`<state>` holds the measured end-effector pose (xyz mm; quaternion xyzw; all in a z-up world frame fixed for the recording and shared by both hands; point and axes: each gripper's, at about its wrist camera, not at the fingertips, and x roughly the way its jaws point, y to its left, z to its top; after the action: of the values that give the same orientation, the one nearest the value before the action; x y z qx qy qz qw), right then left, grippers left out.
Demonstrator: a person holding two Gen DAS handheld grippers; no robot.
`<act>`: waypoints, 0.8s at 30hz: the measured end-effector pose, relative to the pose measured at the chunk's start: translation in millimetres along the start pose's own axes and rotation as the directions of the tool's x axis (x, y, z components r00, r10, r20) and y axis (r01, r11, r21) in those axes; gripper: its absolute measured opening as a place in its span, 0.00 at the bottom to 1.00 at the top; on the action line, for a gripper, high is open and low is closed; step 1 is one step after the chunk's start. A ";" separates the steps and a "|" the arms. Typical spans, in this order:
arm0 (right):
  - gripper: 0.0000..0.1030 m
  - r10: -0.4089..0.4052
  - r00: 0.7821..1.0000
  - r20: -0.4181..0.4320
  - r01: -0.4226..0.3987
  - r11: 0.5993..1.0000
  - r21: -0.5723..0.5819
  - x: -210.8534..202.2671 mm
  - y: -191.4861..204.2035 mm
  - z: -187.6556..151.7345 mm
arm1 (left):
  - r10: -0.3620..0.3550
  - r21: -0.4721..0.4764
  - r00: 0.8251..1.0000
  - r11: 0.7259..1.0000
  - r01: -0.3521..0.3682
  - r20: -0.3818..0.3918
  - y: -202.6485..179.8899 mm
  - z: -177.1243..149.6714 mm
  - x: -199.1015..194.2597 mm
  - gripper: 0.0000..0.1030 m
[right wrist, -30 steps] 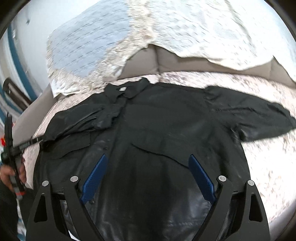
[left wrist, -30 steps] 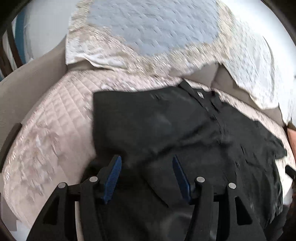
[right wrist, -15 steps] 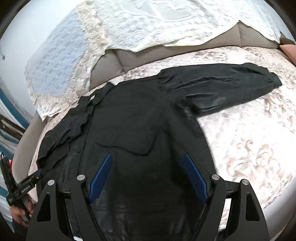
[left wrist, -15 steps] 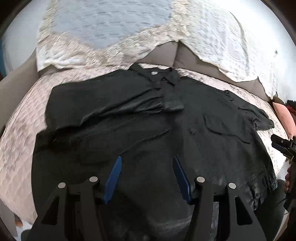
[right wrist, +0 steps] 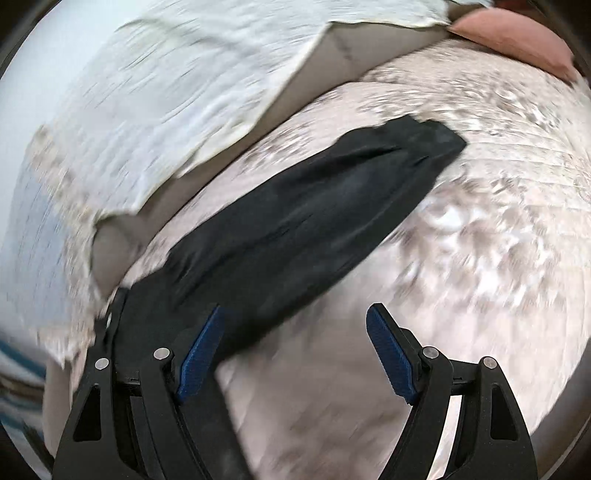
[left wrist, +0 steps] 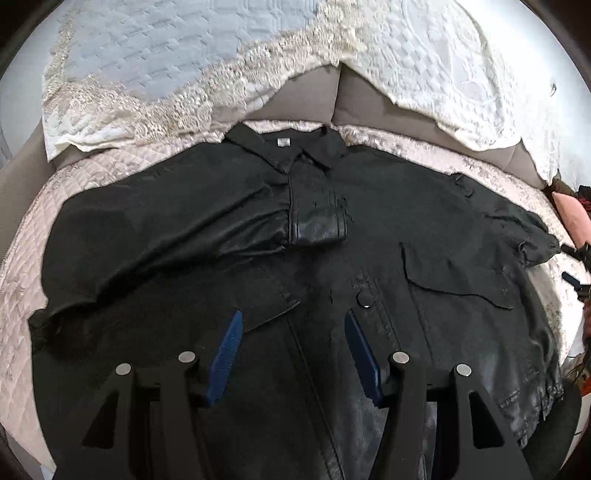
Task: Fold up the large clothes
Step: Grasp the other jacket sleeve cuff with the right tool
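Note:
A black jacket [left wrist: 388,229] lies face up on the quilted beige sofa seat [left wrist: 22,258], collar [left wrist: 284,147] toward the backrest. One sleeve is folded across the chest, and its shiny cuff [left wrist: 317,225] lies just below the collar. My left gripper [left wrist: 291,321] hovers open above the lower front with nothing between its blue pads. In the blurred right wrist view the other sleeve [right wrist: 314,221] stretches out diagonally over the seat to its cuff [right wrist: 436,144]. My right gripper [right wrist: 295,314] is open and empty, its left pad [right wrist: 203,350] over the sleeve's lower edge.
A white lace-edged throw [left wrist: 424,59] drapes over the grey backrest [left wrist: 314,96]. A pink cushion [right wrist: 517,33] sits at the seat's far right end. Bare patterned seat cover [right wrist: 480,240] lies to the right of the outstretched sleeve.
The left gripper has slid right along the jacket, so the collar now sits centred. The right gripper has swung right and rolled, from over the jacket's body to beside the outstretched sleeve.

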<state>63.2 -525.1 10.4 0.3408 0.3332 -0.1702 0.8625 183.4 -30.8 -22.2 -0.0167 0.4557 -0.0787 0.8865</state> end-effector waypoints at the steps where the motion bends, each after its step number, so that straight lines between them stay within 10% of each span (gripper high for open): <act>1: 0.77 -0.004 1.000 0.004 0.004 1.000 0.029 3.8 -10.0 9.2 | 0.003 0.001 1.000 1.000 -0.003 -0.009 -1.0 -0.7 3.8 0.58; 16: 0.76 -0.080 0.993 0.090 0.056 0.969 0.242 56.9 -82.0 89.3 | 0.041 0.016 0.997 0.999 -0.040 -0.062 -6.5 -12.5 25.6 0.62; 17: 0.72 -0.086 0.993 0.083 0.064 0.967 0.245 58.8 -83.0 92.0 | 0.042 0.018 0.997 0.999 -0.041 -0.060 -6.8 -13.2 26.1 0.62; 19: 0.21 -0.124 0.991 0.058 0.106 0.963 0.249 61.8 -83.6 98.5 | 0.047 0.023 0.997 0.999 -0.046 -0.058 -7.8 -13.3 25.8 0.62; 24: 0.05 -0.048 0.996 0.073 0.033 0.982 0.184 37.1 -56.8 105.6 | 0.035 0.013 0.998 0.999 -0.034 -0.060 -7.1 -9.1 18.5 0.62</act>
<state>108.8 -642.0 15.5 0.4049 0.2893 -0.2307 0.8361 185.8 -40.4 -41.7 -0.0013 0.4822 -0.0665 0.8735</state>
